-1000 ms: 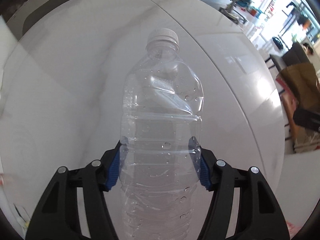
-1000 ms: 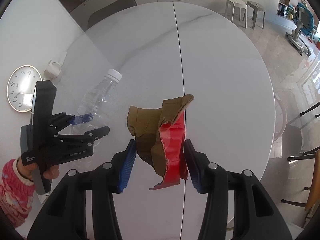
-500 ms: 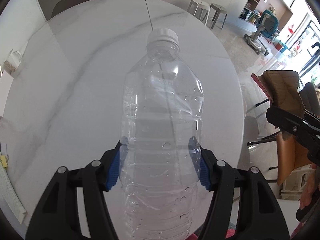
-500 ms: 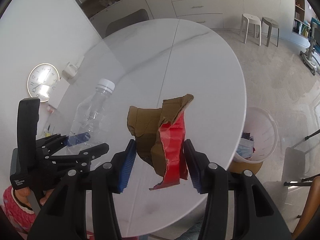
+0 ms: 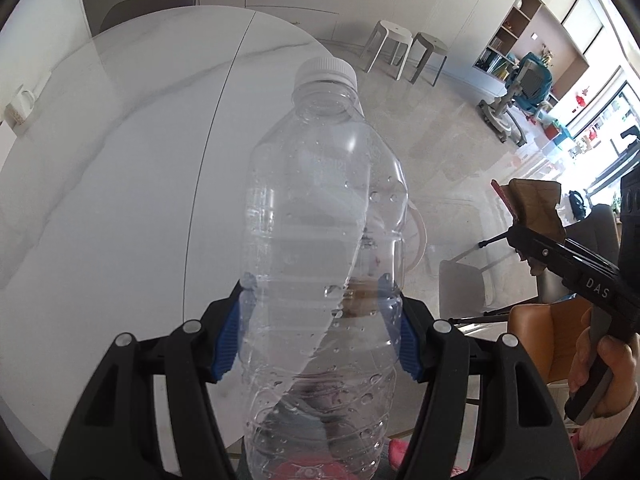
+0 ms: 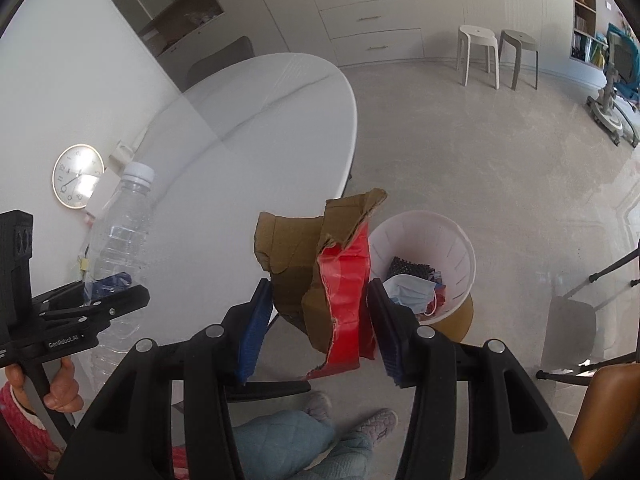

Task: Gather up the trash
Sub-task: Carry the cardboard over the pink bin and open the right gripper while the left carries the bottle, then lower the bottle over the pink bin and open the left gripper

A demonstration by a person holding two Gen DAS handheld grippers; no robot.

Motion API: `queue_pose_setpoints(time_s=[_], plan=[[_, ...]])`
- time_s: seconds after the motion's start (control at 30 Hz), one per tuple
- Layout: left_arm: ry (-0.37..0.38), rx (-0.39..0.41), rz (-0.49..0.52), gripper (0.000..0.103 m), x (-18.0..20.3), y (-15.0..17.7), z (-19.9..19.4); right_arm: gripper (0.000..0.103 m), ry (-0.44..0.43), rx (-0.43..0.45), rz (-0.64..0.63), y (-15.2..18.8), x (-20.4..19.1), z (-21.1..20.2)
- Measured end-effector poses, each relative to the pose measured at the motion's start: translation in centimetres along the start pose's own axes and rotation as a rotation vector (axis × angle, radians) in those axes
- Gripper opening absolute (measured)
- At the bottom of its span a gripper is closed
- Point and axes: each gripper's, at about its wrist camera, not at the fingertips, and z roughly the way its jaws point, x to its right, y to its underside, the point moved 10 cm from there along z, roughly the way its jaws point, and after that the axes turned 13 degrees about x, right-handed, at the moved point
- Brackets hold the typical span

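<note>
My left gripper (image 5: 318,320) is shut on a clear, dented plastic bottle (image 5: 320,240) with a white cap, held upright in the air over the table's edge. My right gripper (image 6: 320,316) is shut on a torn piece of brown and red cardboard (image 6: 320,272), hanging above the floor. A white trash bin (image 6: 444,256) with a blue mask and other scraps inside stands on the floor just beyond the cardboard, to its right. The bottle (image 6: 120,232) and left gripper (image 6: 104,300) show at the left of the right wrist view. The right gripper (image 5: 520,236) with cardboard (image 5: 536,208) shows at the right of the left wrist view.
The round white marble table (image 5: 120,200) lies to the left, its edge (image 6: 348,152) close to the bin. Two stools (image 6: 496,56) stand by the far cabinets. A brown chair (image 6: 612,412) and tripod legs (image 6: 592,280) are at the right. The person's legs and slippers (image 6: 320,428) are below.
Both grippers have swung from over the table toward its edge and the floor, still holding bottle and cardboard. The trash bin has come into the right wrist view.
</note>
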Motion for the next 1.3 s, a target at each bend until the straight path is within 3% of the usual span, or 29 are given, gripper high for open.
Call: queue_pose_setpoints(time_s=[0.23,0.37,0.53,0.67,0.8,0.97,1.1,1.13,1.3], plan=[[0.052,0.015,0.02,0.061,-2.1,-0.4,-1.8,0.05,0.058,-0.062,-0.005,0.4,3.6,4.2],[0.083,0.028,0.055,0.061,-1.9,-1.5,-0.6,0.05,0.08,-0.139,-0.013,1.0,5.9,9.6],[0.083,0.0,0.112,0.061,-1.8,-1.6,0.7,0.05,0.114,-0.256,-0.12,3.2,8.6,18.1],[0.057,-0.028,0.142,0.061,-1.1,-1.4,2.2,0.05,0.088,-0.329,-0.145,5.5,10.4,23.8],[0.034,-0.065,0.107,0.061,0.2,-1.3,4.4,0.05,0.055,-0.376,-0.193,7.2,11.7,27.7],[-0.024,-0.104,0.048,0.061,2.2,-0.9,6.8,0.071,0.002,-0.436,-0.23,8.3,12.9,28.5],[-0.013,-0.146,0.016,0.061,5.6,-0.9,8.3,0.074,-0.016,-0.431,-0.267,7.0,14.3,26.7],[-0.043,-0.16,0.012,0.061,6.1,-0.9,8.7,0.076,-0.013,-0.421,-0.273,6.4,14.8,26.2],[-0.005,-0.206,-0.036,0.061,10.1,-0.7,12.2,0.078,0.015,-0.344,-0.264,2.3,18.7,22.6]])
